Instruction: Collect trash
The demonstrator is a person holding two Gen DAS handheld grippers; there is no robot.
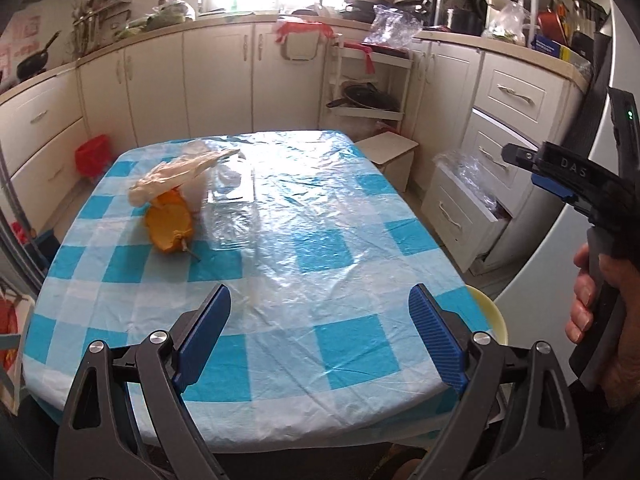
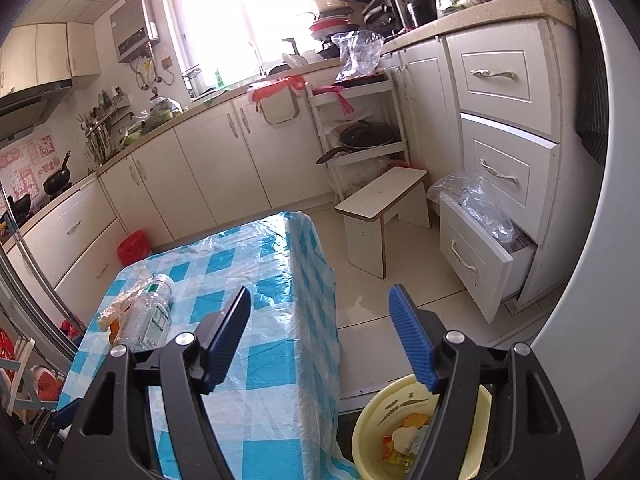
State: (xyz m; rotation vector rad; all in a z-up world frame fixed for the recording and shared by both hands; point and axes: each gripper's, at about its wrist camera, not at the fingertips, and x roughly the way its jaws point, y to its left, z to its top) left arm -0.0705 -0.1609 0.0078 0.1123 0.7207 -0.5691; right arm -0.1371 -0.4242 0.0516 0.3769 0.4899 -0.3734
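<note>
On the blue-checked tablecloth [image 1: 340,240] lie an orange fruit peel [image 1: 170,226], a crumpled beige wrapper [image 1: 176,178] and a clear plastic bottle [image 1: 232,196] on its side, at the far left. The bottle [image 2: 150,316] and wrapper [image 2: 118,306] also show in the right wrist view. My left gripper [image 1: 320,336] is open and empty over the table's near edge. My right gripper [image 2: 320,340] is open and empty, held off the table's right side above a yellow bin [image 2: 376,412] with scraps inside. The right gripper [image 1: 532,168] shows at the right of the left wrist view.
The yellow bin's rim [image 1: 494,312] stands beside the table's right edge. A white stool [image 2: 384,204], an open drawer with plastic [image 2: 480,240], a pan rack [image 2: 360,136] and a red bin [image 2: 134,246] stand on the floor by the cabinets.
</note>
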